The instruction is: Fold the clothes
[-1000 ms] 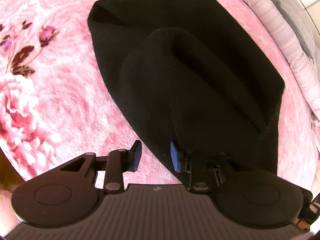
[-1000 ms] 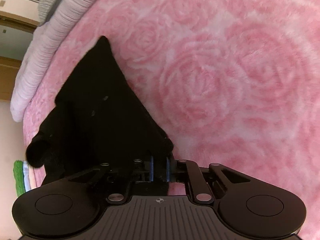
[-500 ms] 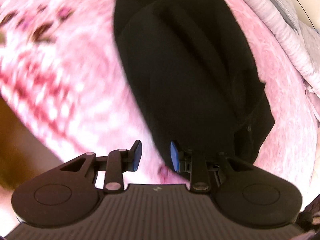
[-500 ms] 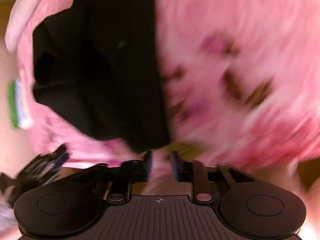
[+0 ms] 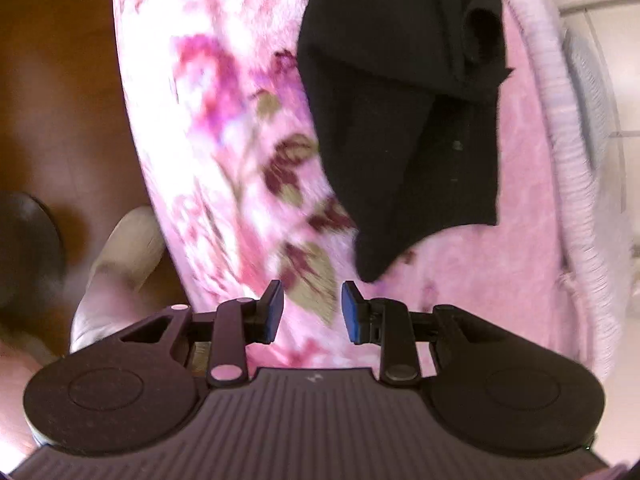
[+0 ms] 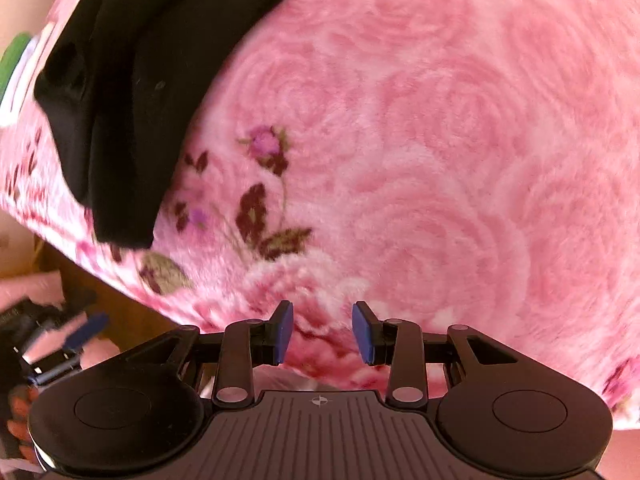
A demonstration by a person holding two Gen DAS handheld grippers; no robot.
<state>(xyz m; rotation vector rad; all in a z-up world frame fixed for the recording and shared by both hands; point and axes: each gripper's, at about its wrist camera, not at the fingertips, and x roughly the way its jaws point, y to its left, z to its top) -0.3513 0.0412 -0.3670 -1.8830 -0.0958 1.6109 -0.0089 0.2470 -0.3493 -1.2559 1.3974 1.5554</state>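
Blue pads face each other across a plain gap on the left gripper (image 5: 312, 312), nothing between them, only pink floral blanket (image 5: 240, 128) below. Ahead and to its right lies the black garment (image 5: 400, 100), folded into layers, near a pale ribbed cover (image 5: 560, 140) at the bed's edge. The right gripper (image 6: 322, 332) has its jaws opening, empty too, with the garment well off to its upper left.
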